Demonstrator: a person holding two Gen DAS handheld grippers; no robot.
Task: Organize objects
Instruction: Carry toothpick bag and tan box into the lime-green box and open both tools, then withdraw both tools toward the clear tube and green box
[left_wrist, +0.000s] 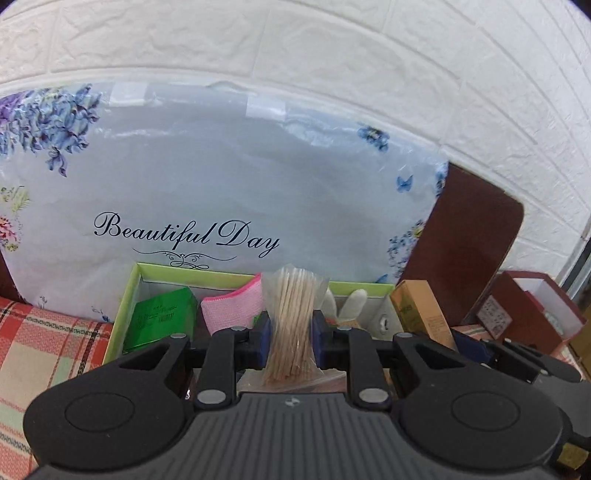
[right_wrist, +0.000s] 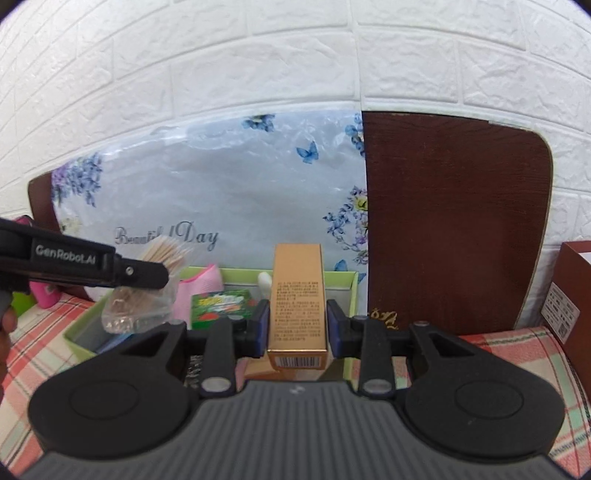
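My left gripper (left_wrist: 291, 338) is shut on a clear bag of wooden toothpicks (left_wrist: 293, 317) and holds it upright above a light green open box (left_wrist: 127, 295). The box holds a green packet (left_wrist: 162, 317), a pink cloth (left_wrist: 232, 302) and a white glove (left_wrist: 347, 302). My right gripper (right_wrist: 297, 326) is shut on a tall gold carton (right_wrist: 297, 302), held upright over the same box (right_wrist: 349, 291). In the right wrist view the left gripper (right_wrist: 144, 275) and the toothpick bag (right_wrist: 147, 295) show at the left. The gold carton (left_wrist: 417, 306) shows at the right of the left wrist view.
A floral "Beautiful Day" package (left_wrist: 221, 184) and a dark brown board (right_wrist: 450, 221) lean on the white brick wall behind the box. A maroon box (right_wrist: 576, 295) stands at the right. A pink object (right_wrist: 44, 295) sits far left. A plaid cloth (left_wrist: 44, 350) covers the surface.
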